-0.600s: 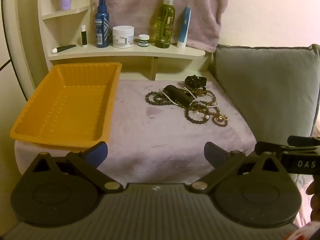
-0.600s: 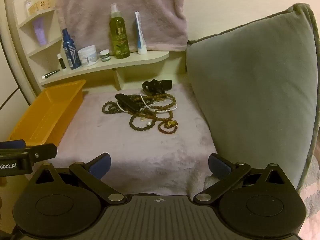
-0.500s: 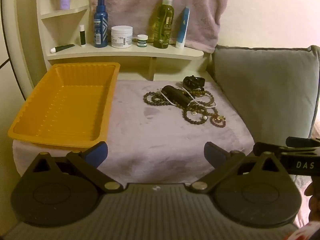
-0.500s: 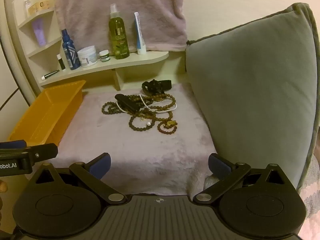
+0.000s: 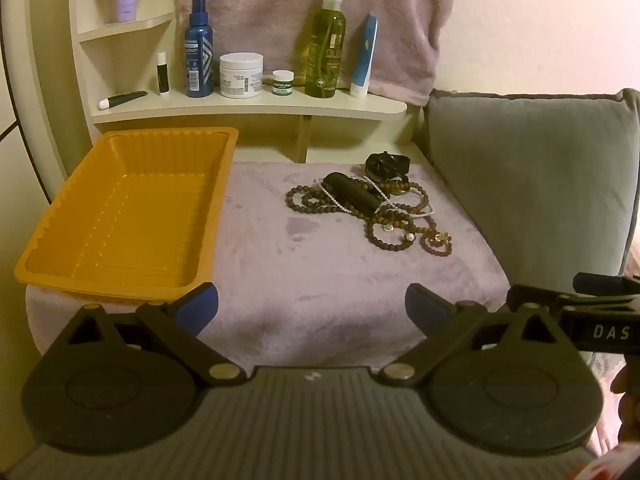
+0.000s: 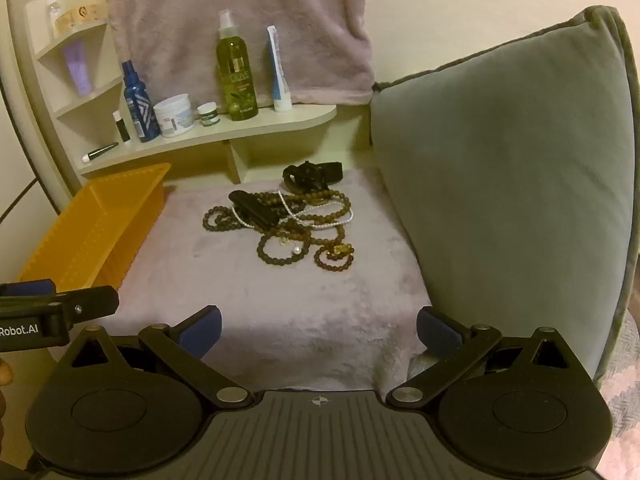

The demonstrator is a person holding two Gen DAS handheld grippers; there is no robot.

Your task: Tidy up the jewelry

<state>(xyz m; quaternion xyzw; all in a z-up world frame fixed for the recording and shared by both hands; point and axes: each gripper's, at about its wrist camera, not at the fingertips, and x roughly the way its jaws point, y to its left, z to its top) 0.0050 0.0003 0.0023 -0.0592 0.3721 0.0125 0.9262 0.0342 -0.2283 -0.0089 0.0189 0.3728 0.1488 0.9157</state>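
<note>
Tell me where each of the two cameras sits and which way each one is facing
Left wrist: rides the left gripper, open, facing the orange tray, jewelry pile and shelf; the right gripper shows at right.
Right wrist: rides the right gripper, open, facing the pile and grey cushion; the left gripper shows at left.
Shared: tray, pile, shelf, cushion.

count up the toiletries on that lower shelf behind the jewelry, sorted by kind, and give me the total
Spray bottles: 2, blue spray bottle and green spray bottle
Jars: 2, large white jar and small green-label jar
Tubes: 2, blue-and-white tube standing and dark tube lying flat
Small sticks: 1, black-and-white stick
Total: 7
</note>
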